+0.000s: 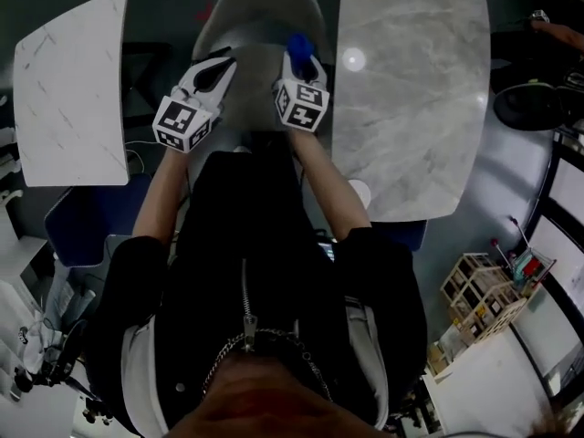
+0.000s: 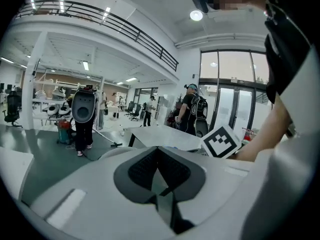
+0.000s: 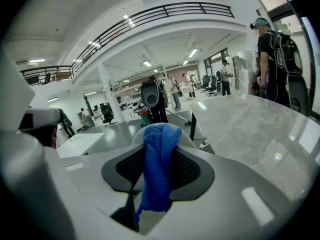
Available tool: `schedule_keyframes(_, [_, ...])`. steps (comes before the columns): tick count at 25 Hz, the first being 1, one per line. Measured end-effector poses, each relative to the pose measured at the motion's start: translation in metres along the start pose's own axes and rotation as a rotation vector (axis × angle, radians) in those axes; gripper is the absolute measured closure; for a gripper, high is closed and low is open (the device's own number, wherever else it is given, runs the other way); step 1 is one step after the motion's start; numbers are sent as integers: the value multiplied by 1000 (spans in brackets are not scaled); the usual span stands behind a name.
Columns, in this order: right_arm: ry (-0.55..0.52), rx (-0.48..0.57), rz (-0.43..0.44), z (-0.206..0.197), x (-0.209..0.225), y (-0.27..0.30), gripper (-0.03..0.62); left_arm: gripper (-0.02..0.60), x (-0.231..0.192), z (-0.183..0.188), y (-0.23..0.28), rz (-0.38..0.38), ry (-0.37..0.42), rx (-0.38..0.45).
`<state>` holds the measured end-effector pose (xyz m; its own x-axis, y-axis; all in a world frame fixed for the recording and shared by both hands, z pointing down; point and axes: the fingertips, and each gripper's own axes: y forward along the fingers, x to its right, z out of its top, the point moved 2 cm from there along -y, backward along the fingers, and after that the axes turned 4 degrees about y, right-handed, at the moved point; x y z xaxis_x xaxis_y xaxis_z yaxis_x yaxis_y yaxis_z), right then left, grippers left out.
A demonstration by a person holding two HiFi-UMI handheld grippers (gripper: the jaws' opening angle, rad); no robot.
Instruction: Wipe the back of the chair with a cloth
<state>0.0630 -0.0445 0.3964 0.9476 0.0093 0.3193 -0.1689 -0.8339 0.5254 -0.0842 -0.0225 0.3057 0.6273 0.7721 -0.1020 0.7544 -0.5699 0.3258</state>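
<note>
**Cloth clamped in the right gripper, chair at top centre**

Where the head view looks down past my arms, both grippers sit side by side at upper centre, over the grey chair (image 1: 260, 21). The right gripper (image 1: 297, 57) is clamped on the blue cloth (image 1: 298, 44), and a bunched tuft pokes past the jaw tips toward the top of the frame. In the right gripper view the cloth (image 3: 157, 174) runs as a long strip from top to bottom of the frame. Its thick end is up beyond the tips and a thin tail hangs low. The chair's pale curved rim (image 3: 187, 136) shows just behind it, though I cannot tell whether they touch. The left gripper (image 2: 159, 151) has its jaws closed tip to tip on nothing. A marble table (image 1: 411, 89) fills the upper right and a white table (image 1: 73, 89) the upper left.
</note>
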Motion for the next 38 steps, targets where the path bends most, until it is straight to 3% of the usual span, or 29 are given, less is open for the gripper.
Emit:
schedule_keyframes(8, [-24, -81, -20, -3, 21, 63, 444, 571, -32, -14, 39, -29, -61, -42])
schedule_keyframes(13, [-70, -122, 87, -17, -25, 111, 444, 571, -77, -54, 22, 57, -90, -91])
schedule_keyframes(18, [-221, -184, 215, -57, -90, 154, 444, 571, -117, -86, -16, 189, -143, -117])
schedule_keyframes(25, [-334, -280, 286, -122, -145, 203, 444, 571, -140, -109, -68, 289, -188, -126])
schedule_keyframes(28, [-349, -204, 238, -112, -150, 215, 444, 571, -144, -119, -84, 317, -219, -131])
schedule_keyframes(33, [-364, 33, 126, -46, -141, 226, 444, 571, -146, -139, -96, 336, -264, -143])
schedule_keyframes(38, [-380, 163, 25, -6, -118, 229, 444, 571, -144, -155, -92, 321, -289, -152])
